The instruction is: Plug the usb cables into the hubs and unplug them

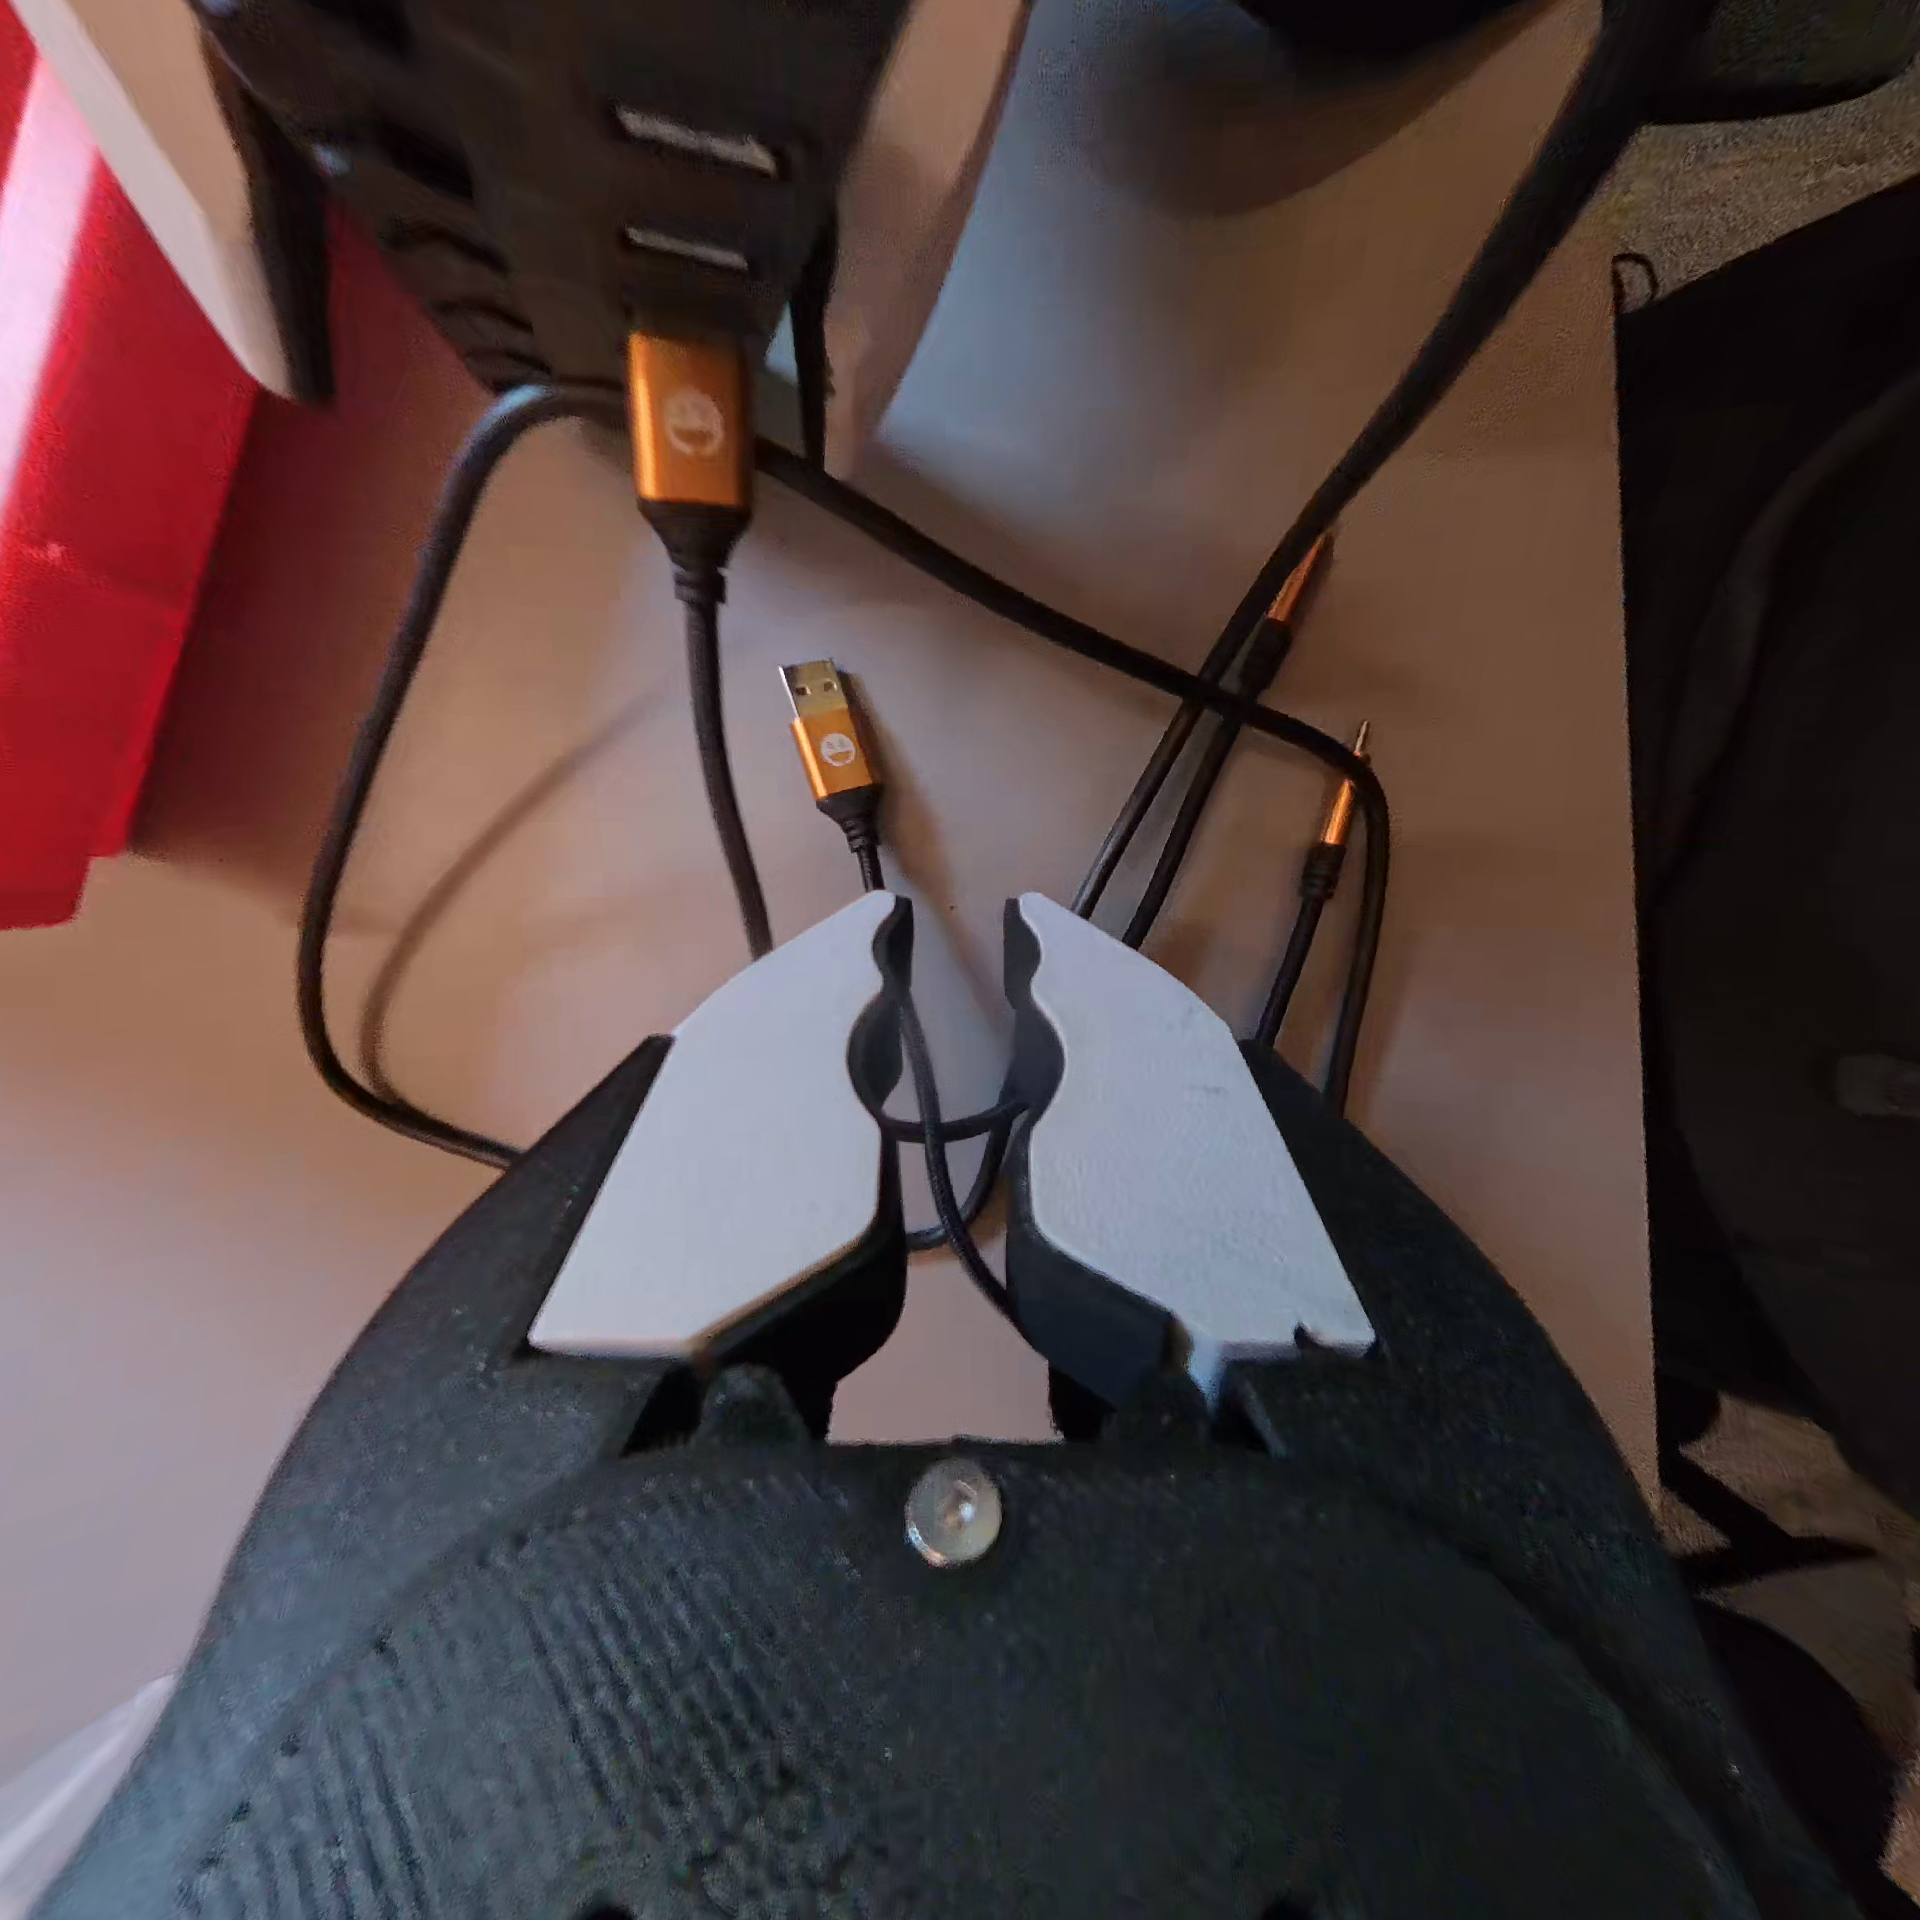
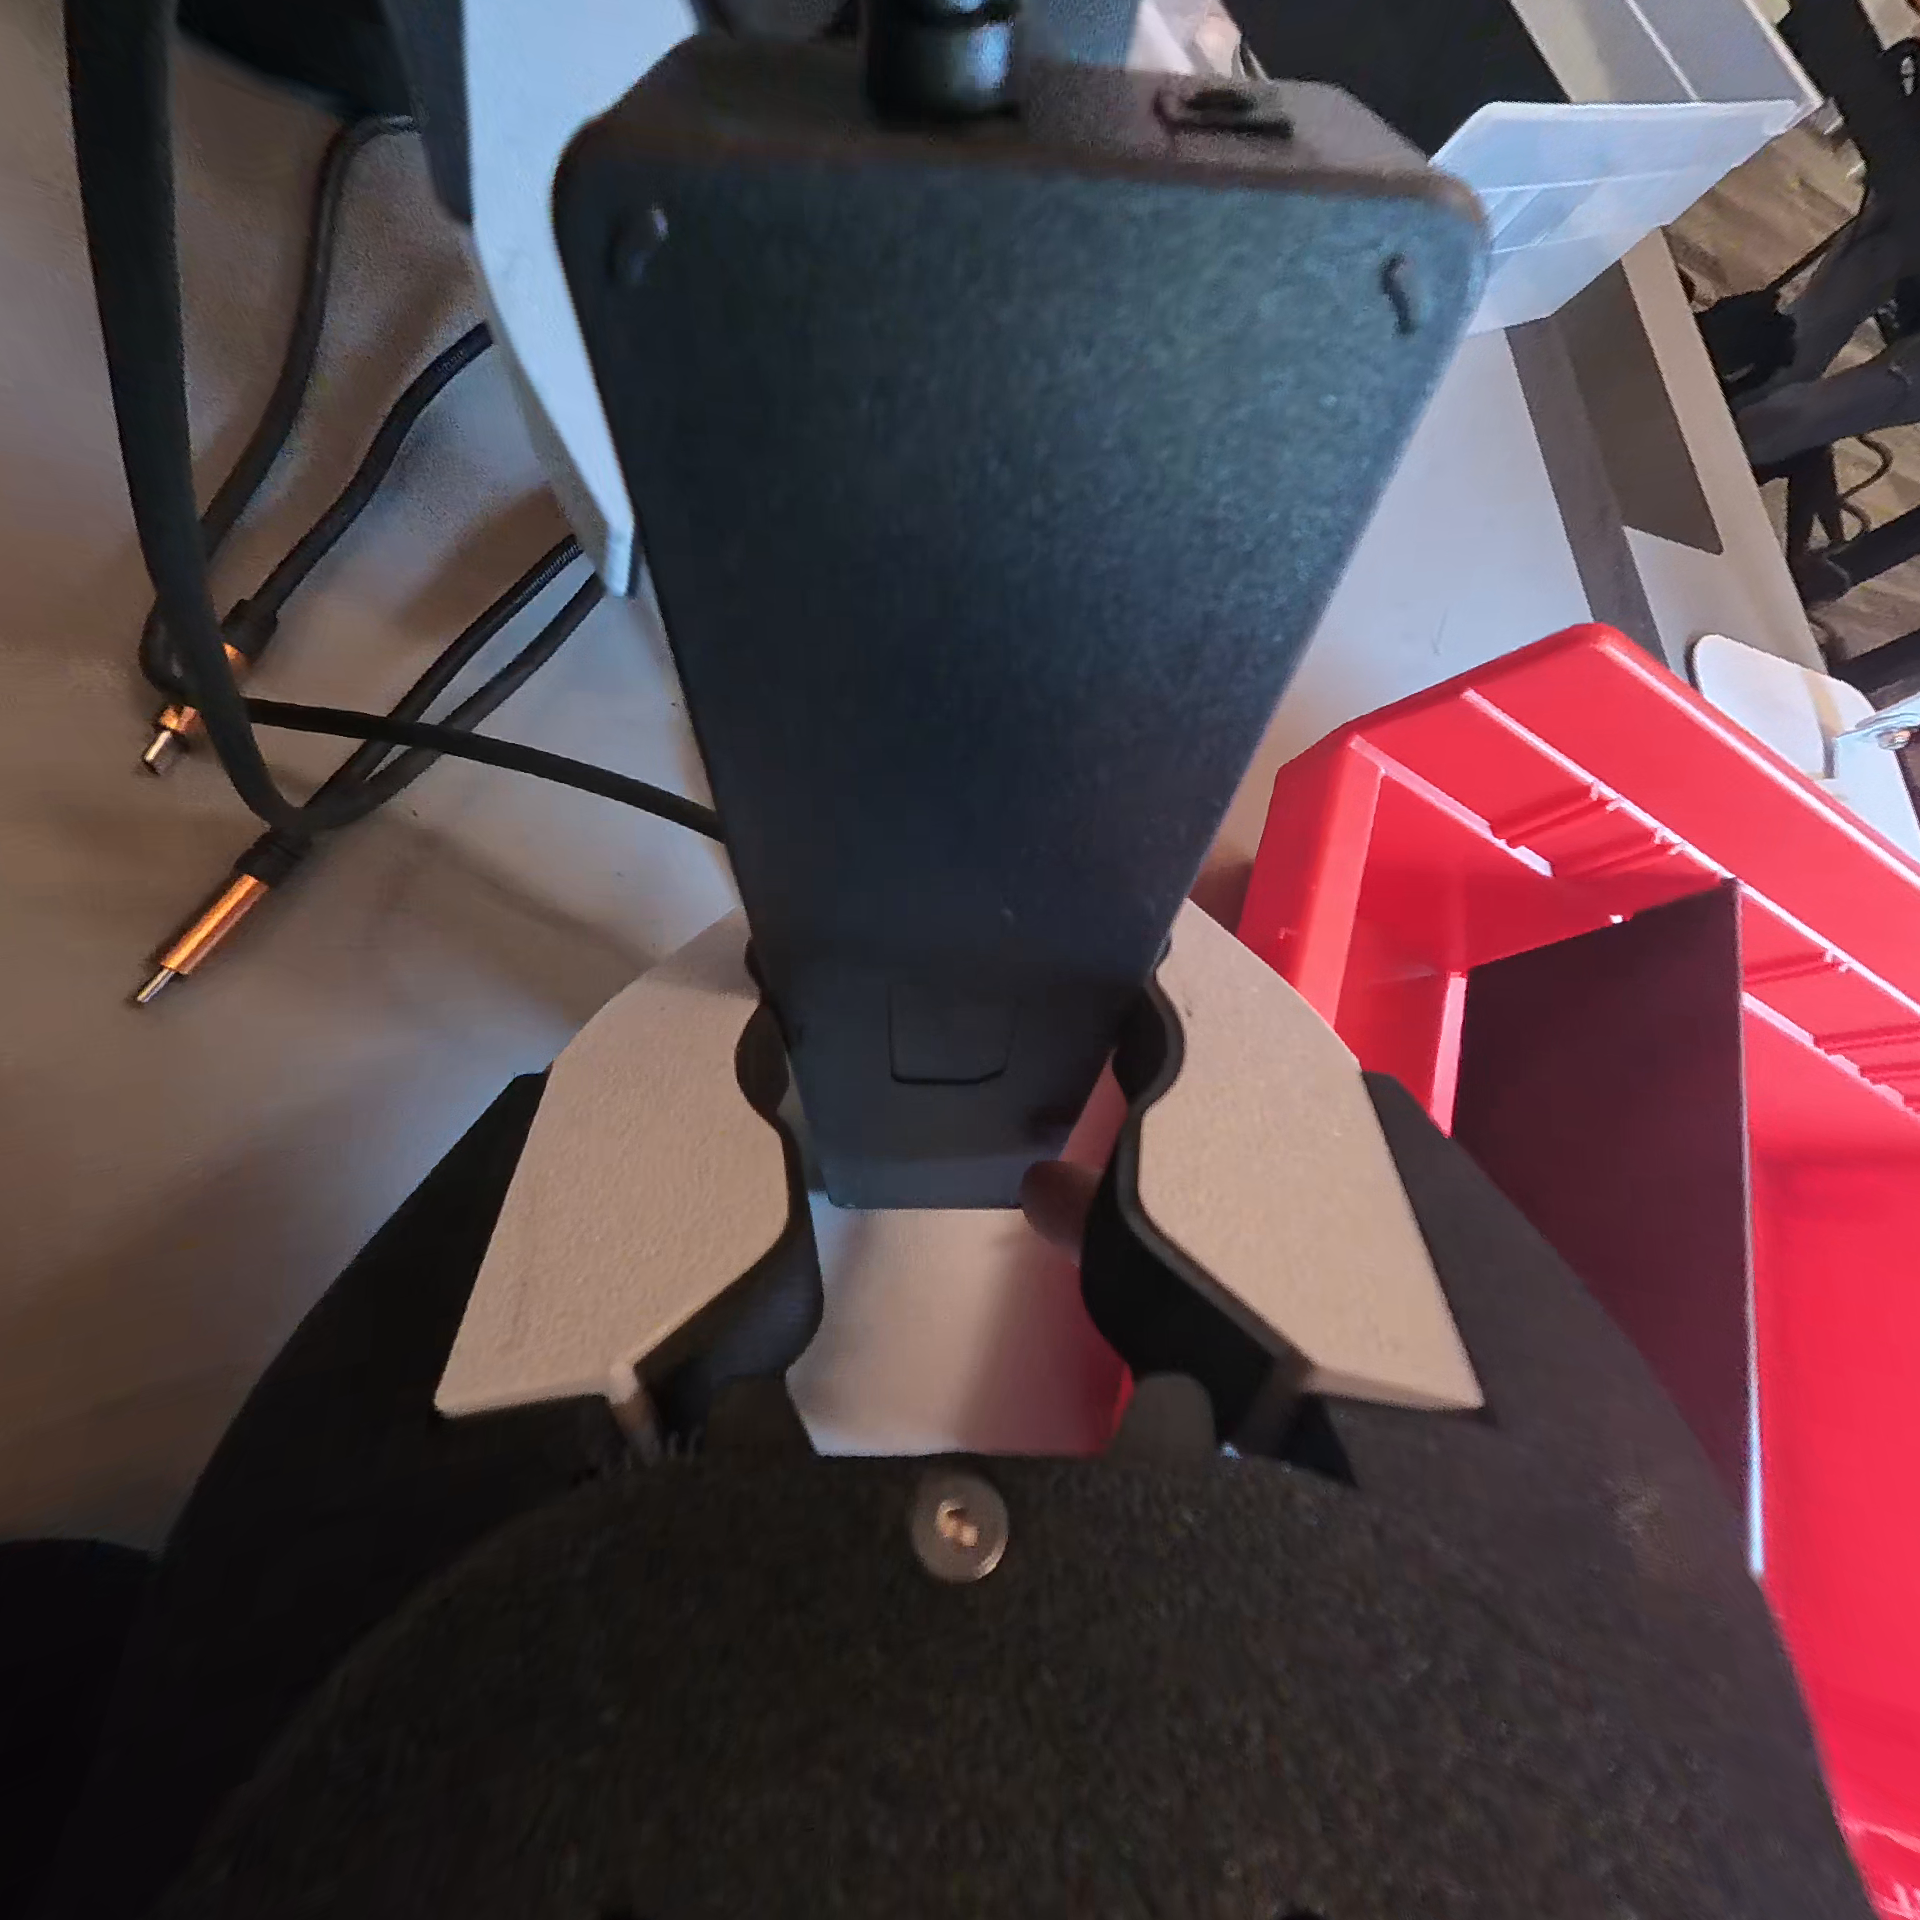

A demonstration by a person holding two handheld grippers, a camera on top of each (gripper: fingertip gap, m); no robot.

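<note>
My right gripper (image 2: 956, 987) is shut on the near end of a black USB hub (image 2: 987, 520) and holds it above the table. In the left wrist view the hub (image 1: 582, 187) is at the top, with one orange USB plug (image 1: 689, 426) seated in its nearest port and two ports above it empty. A second orange USB plug (image 1: 831, 743) lies loose on the table just ahead of my left gripper (image 1: 961, 914). That gripper is slightly open and empty. The loose plug's thin black cable (image 1: 930, 1081) runs under the gap between the fingers.
Two small orange-tipped cable ends (image 1: 1335, 816) (image 1: 1299, 582) lie to the right among crossing black cables; they also show in the right wrist view (image 2: 203, 935) (image 2: 171, 727). A red bin (image 2: 1558, 883) (image 1: 104, 520) stands beside the hub. A clear plastic box (image 2: 1610, 177) sits farther back. One gripper's finger ends stand about 9 centimeters off the other's.
</note>
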